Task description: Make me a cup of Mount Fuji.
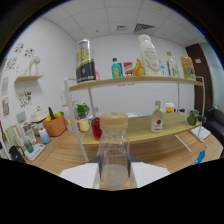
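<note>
A clear plastic bottle with a tan lid stands upright between my fingers, close in front of the camera. It looks empty. My gripper is shut on the bottle. The white fingers press on its lower body from both sides, and their lower parts are hidden. Past the bottle, a red cup sits on the lower board of a wooden shelf.
The top board holds a black and yellow can, a tall white bottle and several smaller bottles. On the lower board are a plant and a pump bottle. An orange basket and glasses stand at the left of the wooden table.
</note>
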`<state>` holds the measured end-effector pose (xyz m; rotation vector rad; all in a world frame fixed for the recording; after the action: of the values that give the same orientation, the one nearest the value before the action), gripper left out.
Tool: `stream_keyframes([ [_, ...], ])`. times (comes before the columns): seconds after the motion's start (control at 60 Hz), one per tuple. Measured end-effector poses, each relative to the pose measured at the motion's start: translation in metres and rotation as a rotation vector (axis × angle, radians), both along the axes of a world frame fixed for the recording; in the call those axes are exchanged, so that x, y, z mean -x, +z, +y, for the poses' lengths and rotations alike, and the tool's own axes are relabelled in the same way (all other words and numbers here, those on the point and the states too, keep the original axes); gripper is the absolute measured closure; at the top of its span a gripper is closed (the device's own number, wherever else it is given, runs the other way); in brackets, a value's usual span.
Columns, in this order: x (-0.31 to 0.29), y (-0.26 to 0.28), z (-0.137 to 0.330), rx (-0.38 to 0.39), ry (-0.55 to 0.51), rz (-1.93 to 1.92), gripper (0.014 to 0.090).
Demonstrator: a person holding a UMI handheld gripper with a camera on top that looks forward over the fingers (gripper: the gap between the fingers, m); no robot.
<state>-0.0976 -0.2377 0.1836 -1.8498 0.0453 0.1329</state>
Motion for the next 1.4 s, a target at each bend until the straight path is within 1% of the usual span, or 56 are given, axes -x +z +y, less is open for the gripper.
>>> stream_keyframes([
  [0.117,-0.004,-0.052,0.002,0.063,-0.035,0.041,0.0645],
  [0.267,-0.009,-0.086,0.007,0.158,-0.119,0.417,0.0646],
  [0.333,-0.015,-0.087,0.012,0.159,-0.161,0.569,0.0645],
  [0.683,-0.027,-0.054,0.026,0.127,-0.216,1.31,0.0648],
  [0.8,-0.027,-0.053,0.029,0.147,-0.22,1.523,0.0645],
  [0.933,-0.03,-0.057,0.031,0.152,-0.234,1.685,0.0645],
  [1.083,-0.029,-0.052,0.031,0.148,-0.223,1.719,0.0646],
  [1.167,-0.031,-0.045,0.03,0.135,-0.214,1.669,0.0648],
  [1.267,-0.032,-0.031,0.025,0.101,-0.187,1.423,0.0646],
  [1.4,-0.038,-0.001,0.024,-0.004,-0.151,0.957,0.0643],
])
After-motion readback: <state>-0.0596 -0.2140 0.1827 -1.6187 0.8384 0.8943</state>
